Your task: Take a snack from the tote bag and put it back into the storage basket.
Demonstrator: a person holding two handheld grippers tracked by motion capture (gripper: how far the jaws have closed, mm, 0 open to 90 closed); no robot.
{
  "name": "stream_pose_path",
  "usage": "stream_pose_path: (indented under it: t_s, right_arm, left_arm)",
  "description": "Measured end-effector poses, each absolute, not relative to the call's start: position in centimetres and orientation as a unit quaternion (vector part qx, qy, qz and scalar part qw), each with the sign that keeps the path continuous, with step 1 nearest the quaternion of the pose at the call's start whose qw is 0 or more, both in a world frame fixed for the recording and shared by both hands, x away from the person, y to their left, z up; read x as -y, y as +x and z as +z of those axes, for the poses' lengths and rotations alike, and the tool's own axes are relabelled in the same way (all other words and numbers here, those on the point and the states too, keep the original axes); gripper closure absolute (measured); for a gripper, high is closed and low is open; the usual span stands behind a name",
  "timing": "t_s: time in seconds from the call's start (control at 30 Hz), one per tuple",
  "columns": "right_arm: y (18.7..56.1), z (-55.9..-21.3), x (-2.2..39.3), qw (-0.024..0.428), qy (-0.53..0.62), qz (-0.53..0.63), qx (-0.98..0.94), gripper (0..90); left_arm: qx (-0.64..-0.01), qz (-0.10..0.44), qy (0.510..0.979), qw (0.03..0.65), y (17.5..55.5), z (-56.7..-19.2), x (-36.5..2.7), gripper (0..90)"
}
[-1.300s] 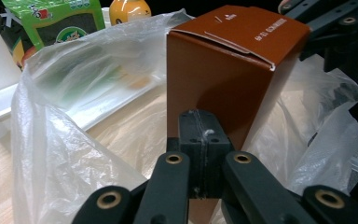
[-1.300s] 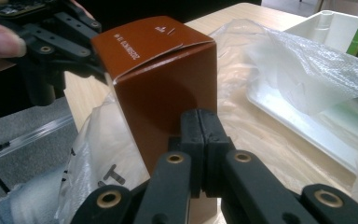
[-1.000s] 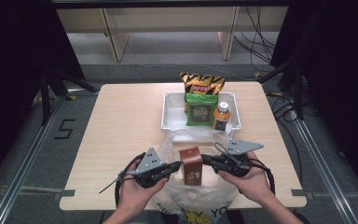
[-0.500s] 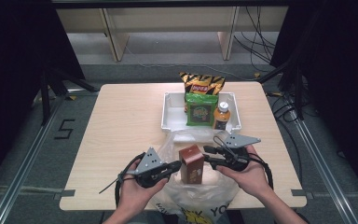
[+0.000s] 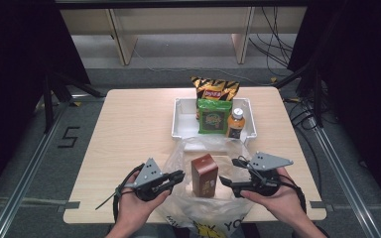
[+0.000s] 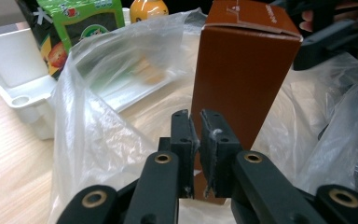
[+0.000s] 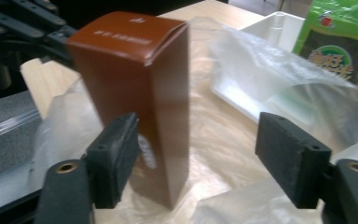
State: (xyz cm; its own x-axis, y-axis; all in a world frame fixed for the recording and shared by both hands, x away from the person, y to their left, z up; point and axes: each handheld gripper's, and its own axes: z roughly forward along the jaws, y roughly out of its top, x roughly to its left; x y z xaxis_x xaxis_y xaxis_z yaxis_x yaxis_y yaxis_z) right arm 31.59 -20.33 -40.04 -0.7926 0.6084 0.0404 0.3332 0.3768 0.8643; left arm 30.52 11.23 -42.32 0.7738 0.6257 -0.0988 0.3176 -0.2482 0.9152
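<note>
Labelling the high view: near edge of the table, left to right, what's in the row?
Left gripper → brown box, upright on the plastic bag → right gripper.

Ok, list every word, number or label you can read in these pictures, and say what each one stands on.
"5": black mark on the grey floor left of the table.
"YO": yellow letters on the clear plastic bag at the table's near edge, cut off below.
Red logo on the chip bag: too small to read.
Green snack packet: print too small.
Brown carton: pale lettering on its top flap and side, blurred.
Orange bottle: label unreadable.
</note>
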Motion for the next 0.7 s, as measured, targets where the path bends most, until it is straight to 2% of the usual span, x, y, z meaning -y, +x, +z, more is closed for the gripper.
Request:
stream_pose_path:
  t_s: [0.17, 0.33, 0.43, 0.5, 0.57, 0.7]
  right_arm:
    - [30.8, -40.4, 19.7, 0.136, 0.287, 0.487, -0.813, 29.8]
    - [30.3, -40.1, 19.2, 0.124, 0.293, 0.482, -0.816, 28.1]
    - [30.8, -40.1, 18.9, 0.137, 0.278, 0.489, -0.816, 25.8]
    - [30.6, -40.1, 18.6, 0.119, 0.289, 0.486, -0.816, 25.1]
    - [30.7, -40.1, 18.4, 0.131, 0.279, 0.490, -0.815, 24.3]
    - [30.6, -40.1, 17.8, 0.126, 0.278, 0.493, -0.815, 22.0]
  left_arm:
    - [-0.310, 0.147, 0.775, 0.530, 30.1, -42.7, -11.7, 80.9]
    - [-0.316, 0.143, 0.770, 0.536, 29.9, -43.0, -11.9, 80.1]
    - [-0.322, 0.142, 0.770, 0.532, 29.7, -43.1, -12.1, 79.3]
    - [-0.317, 0.146, 0.773, 0.529, 29.8, -43.2, -12.2, 78.8]
    - [-0.315, 0.144, 0.774, 0.530, 29.9, -43.4, -12.3, 78.4]
    - [-0.319, 0.147, 0.775, 0.526, 29.9, -43.5, -12.2, 77.8]
